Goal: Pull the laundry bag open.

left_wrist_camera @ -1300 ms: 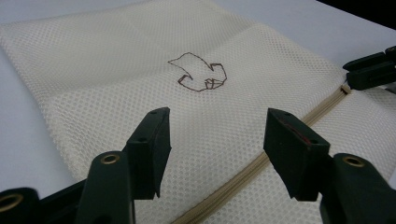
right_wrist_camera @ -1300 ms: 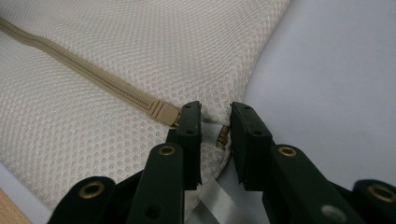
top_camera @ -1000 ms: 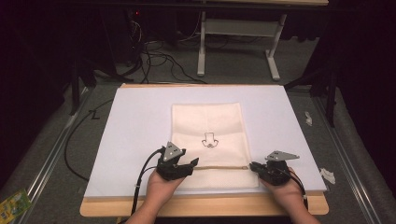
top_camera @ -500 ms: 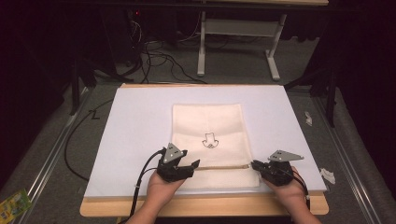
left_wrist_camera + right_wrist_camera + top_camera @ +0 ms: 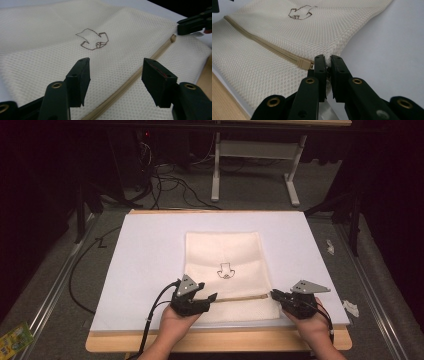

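Between the right hand-held gripper jaws, pinched shut: the edge of the cream mesh zipper bag by its tan zipper. Left hand-held gripper gapes open above the zipper; likely best to clamp there, keeping the bag taut.

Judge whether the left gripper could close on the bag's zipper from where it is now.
Probably yes: the left gripper is open, its jaws either side of the zipper just ahead, with nothing between.
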